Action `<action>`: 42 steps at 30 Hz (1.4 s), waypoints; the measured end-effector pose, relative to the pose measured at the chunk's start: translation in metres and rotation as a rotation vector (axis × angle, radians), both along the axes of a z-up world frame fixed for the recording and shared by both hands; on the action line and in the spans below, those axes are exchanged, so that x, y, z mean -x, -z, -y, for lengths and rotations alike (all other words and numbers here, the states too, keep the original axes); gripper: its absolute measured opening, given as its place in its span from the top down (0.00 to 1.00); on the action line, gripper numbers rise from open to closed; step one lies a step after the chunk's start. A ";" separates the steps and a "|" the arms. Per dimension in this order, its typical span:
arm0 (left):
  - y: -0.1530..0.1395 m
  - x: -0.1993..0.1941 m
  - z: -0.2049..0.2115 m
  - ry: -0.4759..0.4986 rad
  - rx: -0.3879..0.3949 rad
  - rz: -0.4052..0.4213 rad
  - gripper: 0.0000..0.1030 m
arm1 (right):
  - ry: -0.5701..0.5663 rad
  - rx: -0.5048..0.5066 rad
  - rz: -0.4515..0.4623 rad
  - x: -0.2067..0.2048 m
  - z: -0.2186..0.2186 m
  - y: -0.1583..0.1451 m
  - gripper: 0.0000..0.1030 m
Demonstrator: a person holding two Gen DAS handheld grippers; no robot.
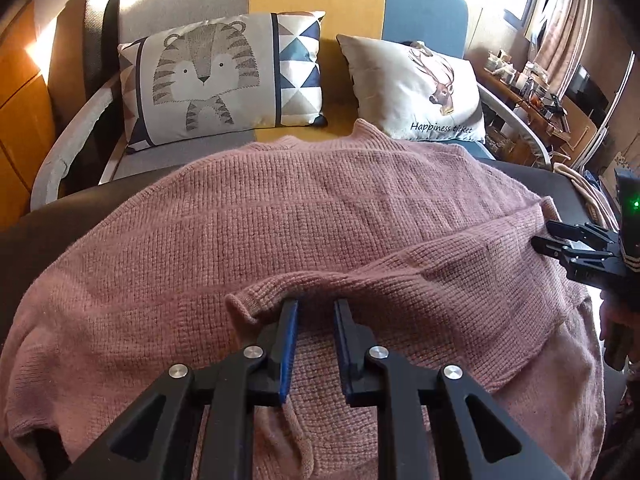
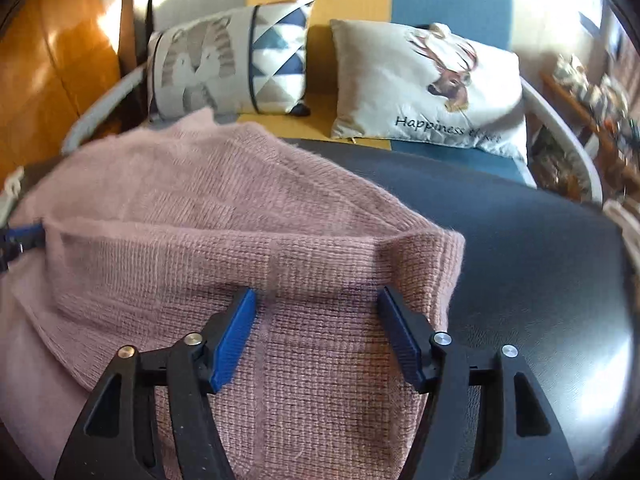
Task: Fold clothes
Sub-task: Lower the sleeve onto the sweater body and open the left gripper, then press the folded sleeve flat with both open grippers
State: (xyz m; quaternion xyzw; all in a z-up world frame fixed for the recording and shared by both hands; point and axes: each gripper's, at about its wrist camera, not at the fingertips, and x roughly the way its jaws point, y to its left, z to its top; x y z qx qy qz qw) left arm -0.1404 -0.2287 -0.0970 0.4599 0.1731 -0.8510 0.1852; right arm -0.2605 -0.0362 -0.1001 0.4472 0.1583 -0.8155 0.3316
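Note:
A pink knit sweater [image 1: 320, 208] lies spread over a dark table [image 1: 100, 196]. One sleeve [image 1: 440, 276] is folded across its body, with the cuff ending just ahead of my left gripper [image 1: 316, 304]. Its blue pads stand a little apart and press on nothing; the knit shows through the gap. In the right wrist view my right gripper [image 2: 318, 294] stands wide open over the sweater [image 2: 200, 200], its tips at the folded shoulder edge. From the left wrist view that right gripper [image 1: 560, 244] sits at the sweater's right side. A blue left fingertip [image 2: 24, 236] peeks in at the far left.
Behind the table [image 2: 520, 260] is a sofa with a tiger pillow [image 1: 208, 76] and a deer pillow [image 1: 420, 88]. A cluttered desk [image 1: 540, 96] stands at the right, wooden cabinets [image 1: 20, 100] at the left. A pale cloth [image 1: 580, 184] lies at the table's right edge.

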 end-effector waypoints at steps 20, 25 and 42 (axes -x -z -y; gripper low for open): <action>-0.004 0.029 -0.016 -0.023 -0.064 -0.015 0.79 | 0.056 -0.001 -0.036 0.001 0.008 0.006 0.26; 0.009 0.019 -0.006 -0.022 -0.098 -0.057 0.79 | 0.036 0.036 -0.030 0.004 -0.004 0.011 0.24; 0.004 0.010 -0.029 -0.019 -0.084 -0.020 0.77 | 0.037 0.058 0.009 -0.063 -0.015 0.013 0.21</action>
